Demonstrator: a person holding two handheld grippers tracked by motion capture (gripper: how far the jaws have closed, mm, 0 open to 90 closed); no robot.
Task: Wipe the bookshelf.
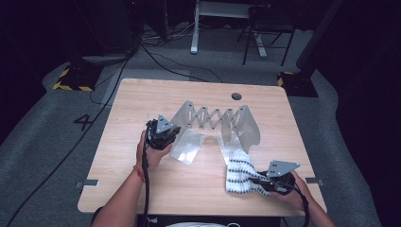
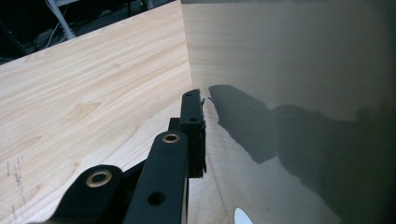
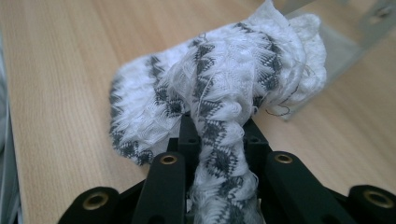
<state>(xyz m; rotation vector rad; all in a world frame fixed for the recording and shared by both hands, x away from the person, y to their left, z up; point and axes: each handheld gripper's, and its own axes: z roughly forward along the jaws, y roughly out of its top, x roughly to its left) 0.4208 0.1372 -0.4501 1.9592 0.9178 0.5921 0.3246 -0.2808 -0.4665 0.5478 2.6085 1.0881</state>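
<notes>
we have our right gripper [image 1: 259, 181] near the table's [image 1: 142, 99] front right corner, jaws pinching a white-and-grey knitted cloth [image 1: 240, 172] that lies against the right panel of the metal folding rack [image 1: 215, 117]. our left gripper [image 1: 172, 134], mid-table, grips the rack's left panel [image 2: 289, 93] edge.

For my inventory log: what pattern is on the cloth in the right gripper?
White cloth with dark grey zigzag bands; right gripper view shows it best.

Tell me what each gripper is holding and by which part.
The right gripper clamps the white and grey knitted cloth by a bunched end. The left gripper pinches the edge of the folding rack's shiny metal panel.
</notes>
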